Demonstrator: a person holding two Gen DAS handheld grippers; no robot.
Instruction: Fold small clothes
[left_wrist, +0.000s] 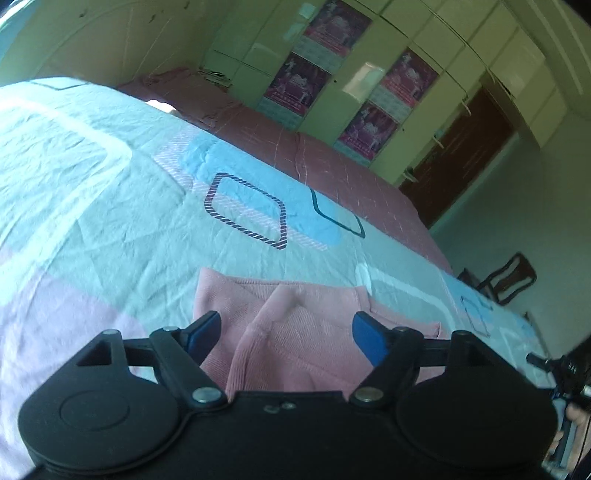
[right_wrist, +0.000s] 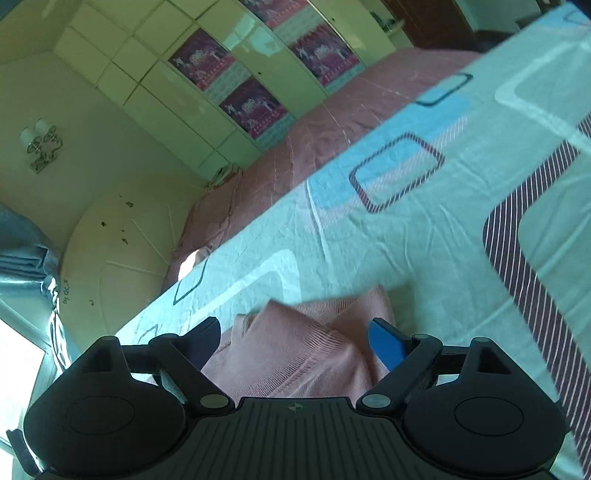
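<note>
A small pink ribbed garment (left_wrist: 295, 332) lies partly folded on the patterned bedsheet (left_wrist: 110, 184), with a folded flap on top. My left gripper (left_wrist: 286, 323) hovers over its near part, jaws wide apart, and the blue pads do not press the cloth. In the right wrist view the same pink garment (right_wrist: 295, 347) lies bunched under my right gripper (right_wrist: 295, 332). That gripper is open too, its blue fingertips (right_wrist: 386, 343) clear of the fabric.
A pink quilt (left_wrist: 314, 155) covers the far side of the bed. Beyond it stands a pale wardrobe with posters (left_wrist: 332, 74). A dark chair (left_wrist: 506, 277) stands past the bed's corner. The other gripper and a hand (left_wrist: 569, 391) show at the right edge.
</note>
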